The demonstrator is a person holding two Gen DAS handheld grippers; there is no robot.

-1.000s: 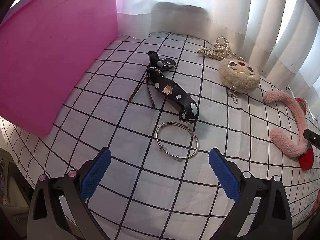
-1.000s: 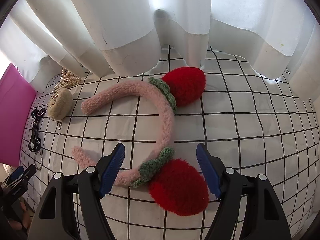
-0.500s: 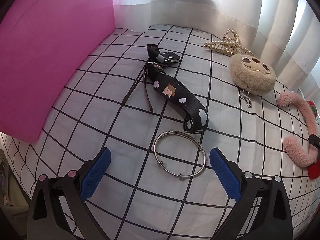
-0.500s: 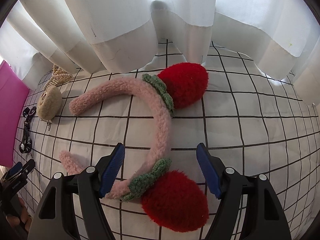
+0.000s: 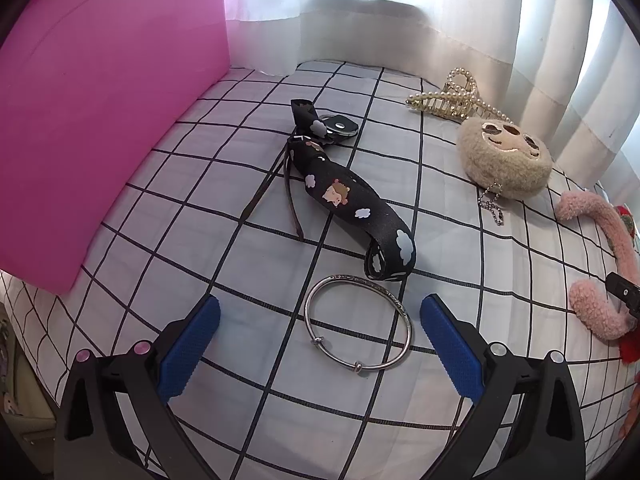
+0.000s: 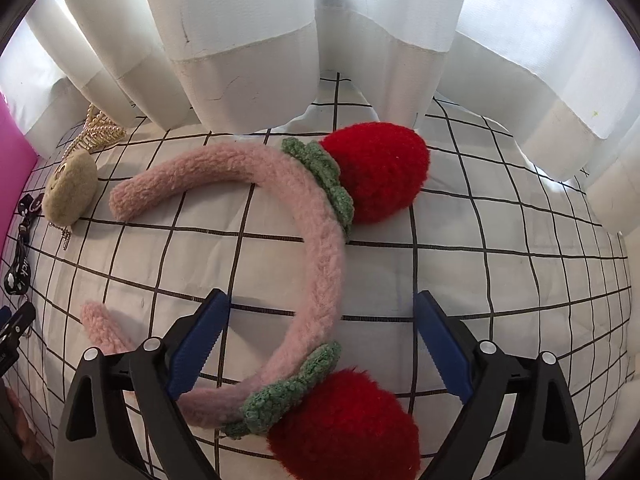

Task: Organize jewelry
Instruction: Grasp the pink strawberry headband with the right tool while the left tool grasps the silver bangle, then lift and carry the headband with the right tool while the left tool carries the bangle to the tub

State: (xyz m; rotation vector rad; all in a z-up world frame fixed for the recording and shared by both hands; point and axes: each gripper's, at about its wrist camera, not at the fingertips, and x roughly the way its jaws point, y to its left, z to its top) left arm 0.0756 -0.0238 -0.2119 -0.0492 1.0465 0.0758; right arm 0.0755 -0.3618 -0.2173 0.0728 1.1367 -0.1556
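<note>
Squarely between spread jaws: bangle [image 5: 357,322].

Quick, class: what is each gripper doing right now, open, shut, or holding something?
Left gripper: open, holding nothing; the silver bangle lies between its fingers.
Right gripper: open, holding nothing; the pink headband lies between its fingers.

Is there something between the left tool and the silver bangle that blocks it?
Nothing visible does. The silver bangle lies flat on the checked cloth, between the open fingers of the left tool. The black lanyard lies just beyond the bangle, on its far side, not in the path.
</note>
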